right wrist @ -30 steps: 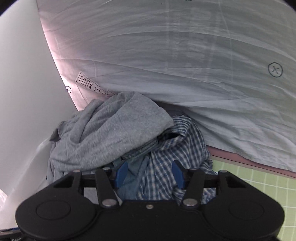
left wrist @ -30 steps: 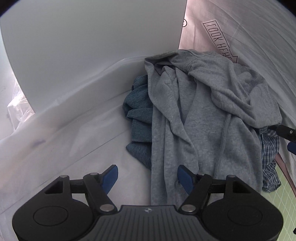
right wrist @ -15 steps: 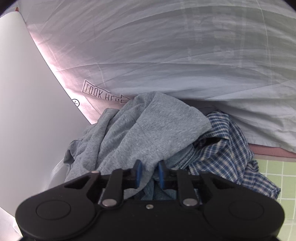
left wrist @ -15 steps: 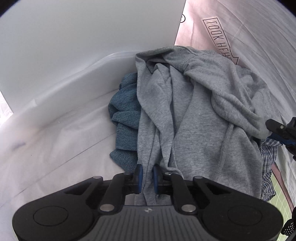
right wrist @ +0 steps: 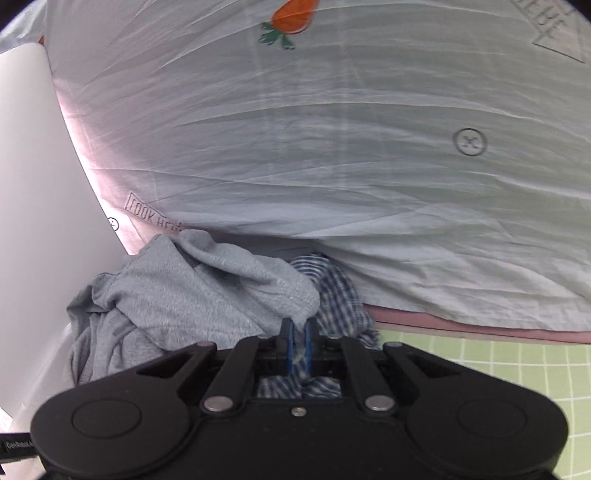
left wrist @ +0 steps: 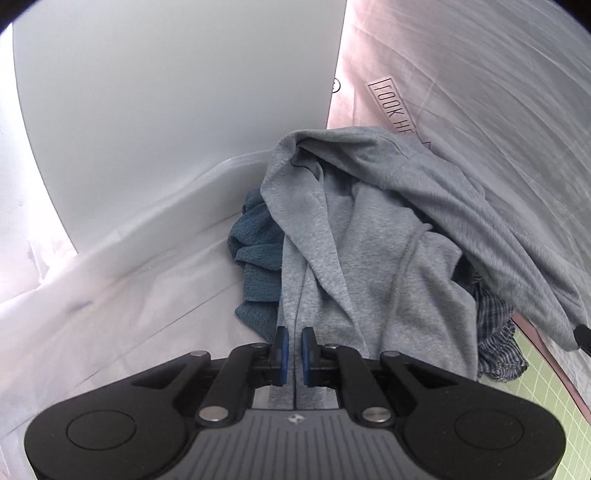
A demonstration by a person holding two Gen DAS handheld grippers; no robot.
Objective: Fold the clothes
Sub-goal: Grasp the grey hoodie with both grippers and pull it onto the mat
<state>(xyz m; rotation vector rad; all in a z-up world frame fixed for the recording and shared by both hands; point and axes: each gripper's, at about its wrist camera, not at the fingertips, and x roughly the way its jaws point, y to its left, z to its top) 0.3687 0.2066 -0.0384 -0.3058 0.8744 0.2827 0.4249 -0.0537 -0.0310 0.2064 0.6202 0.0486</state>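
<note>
On gray hoodie point(left wrist: 369, 266): both hand-held grippers, clamped

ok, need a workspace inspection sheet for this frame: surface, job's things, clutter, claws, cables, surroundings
Surface: green gridded mat at lower right; wrinkled white sheet under the pile's left side.
Job's things: grey sweatshirt on top of the pile, dark blue knit garment under its left edge, blue plaid shirt on the right.
Clutter: nothing seen.
Claws: left claw closing, pinching the grey sweatshirt's near edge; right claw shut on another fold of the same sweatshirt.
Cables: nothing seen.
Surroundings: white board on the left; pale printed cloth with a carrot motif behind the pile.
</note>
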